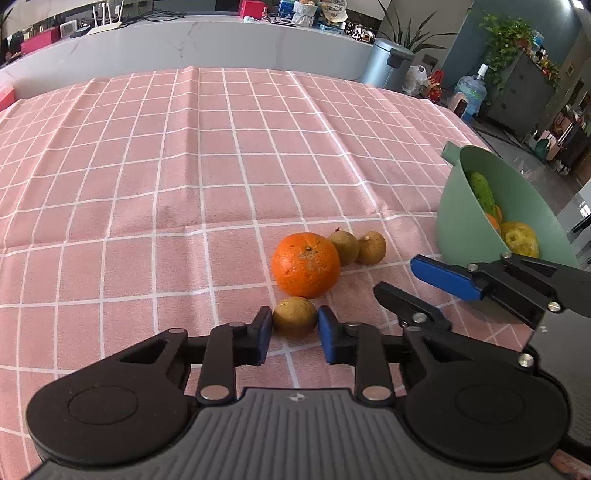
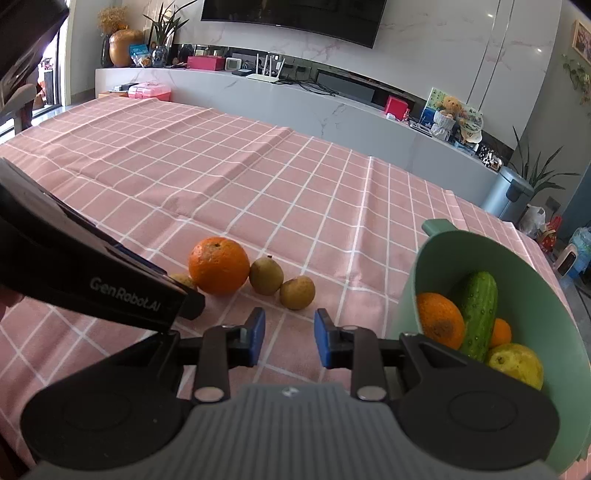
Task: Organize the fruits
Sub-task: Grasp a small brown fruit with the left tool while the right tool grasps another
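White lettering reading "GenRobot.AI" runs along the black side of the left gripper (image 2: 184, 295); no other text is legible.

Pink checked tablecloth (image 1: 184, 166), grey bin (image 1: 388, 62) (beside a plant (image 1: 410, 33)).

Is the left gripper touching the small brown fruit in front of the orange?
Touching. The left wrist view shows both fingers of the left gripper pressed against the small brown fruit.

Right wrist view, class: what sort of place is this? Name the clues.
Probably a home living or dining room: a checked tablecloth, a wall television above a long marble shelf, and potted plants.
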